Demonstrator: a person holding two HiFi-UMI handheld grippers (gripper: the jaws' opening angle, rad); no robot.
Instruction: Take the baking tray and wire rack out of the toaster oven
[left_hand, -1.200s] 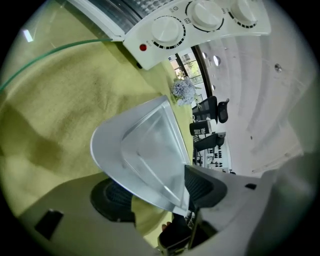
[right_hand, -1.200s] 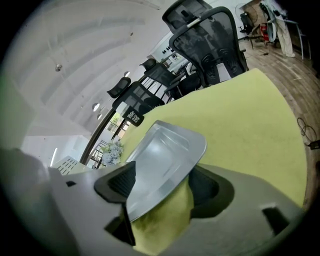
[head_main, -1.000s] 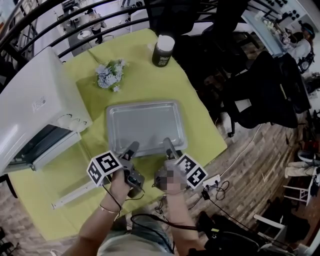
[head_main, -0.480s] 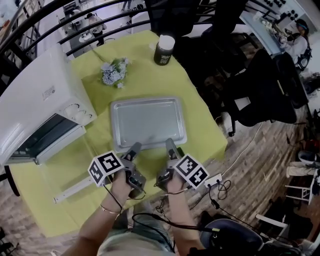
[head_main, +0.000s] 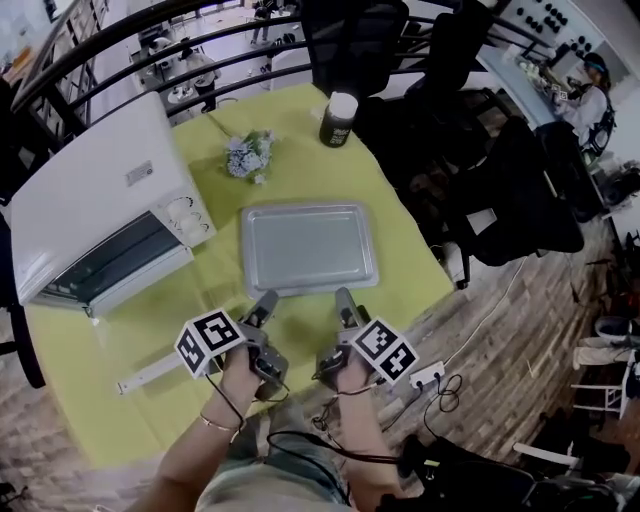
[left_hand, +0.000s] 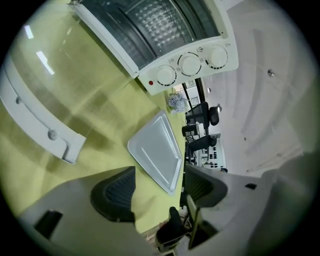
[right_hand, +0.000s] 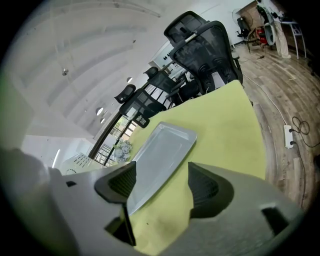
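The silver baking tray (head_main: 308, 248) lies flat and empty on the yellow tablecloth (head_main: 300, 330), right of the white toaster oven (head_main: 95, 205). The oven's glass door (left_hand: 60, 85) hangs open, its white handle (head_main: 150, 372) toward me. Inside the oven a metal grid (left_hand: 155, 22) shows; I cannot tell whether it is the wire rack. My left gripper (head_main: 266, 300) and right gripper (head_main: 345, 297) hover just short of the tray's near rim. Both are open with nothing between the jaws. The left gripper view (left_hand: 157, 187) and right gripper view (right_hand: 160, 185) show the tray (right_hand: 162, 150) ahead.
A dark jar with a white lid (head_main: 338, 118) and a small flower bunch (head_main: 250, 155) stand at the table's far side. Black office chairs (head_main: 480, 180) crowd the right. The table's near edge is close to my hands, with a power strip (head_main: 425, 375) on the floor.
Both grippers have pulled back and up from the tray's near rim, which their tips overlapped a second ago. The tray stays on the cloth. The head view has shifted.
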